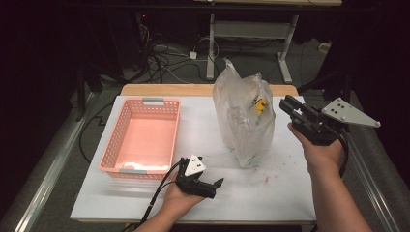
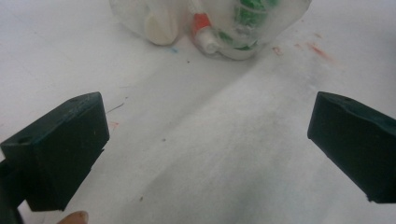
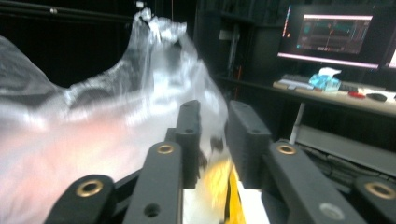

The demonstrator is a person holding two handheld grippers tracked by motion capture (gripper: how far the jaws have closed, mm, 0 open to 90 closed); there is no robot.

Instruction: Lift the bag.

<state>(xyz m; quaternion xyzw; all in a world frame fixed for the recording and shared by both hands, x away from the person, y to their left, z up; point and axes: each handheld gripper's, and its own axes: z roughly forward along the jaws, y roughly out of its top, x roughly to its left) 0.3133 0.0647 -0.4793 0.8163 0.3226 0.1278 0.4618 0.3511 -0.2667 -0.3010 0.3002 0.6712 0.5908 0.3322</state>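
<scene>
Step looks like working the plastic bag (image 1: 244, 118), which stands mid-table, right of the pink basket (image 1: 140, 137).

Tip: right gripper (image 1: 290, 110) has a thin fold of film between jaws that stand a bit apart. Close fully before lifting, else it slips.

L gripper (image 1: 212, 186) rests low near the front table (image 1: 270, 193) edge w/ jaws wide apart, empty, aimed at the bag base. R hand is raised beside the bag's upper side.

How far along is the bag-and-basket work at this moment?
Little looks done: the pink basket holds nothing, and the clear plastic bag stands full on the white table. In hand: the right gripper sits at the bag's edge, jaws slightly apart with plastic between them. The left gripper is open, low, pointing at the bag's base. Emptying seems left.
</scene>
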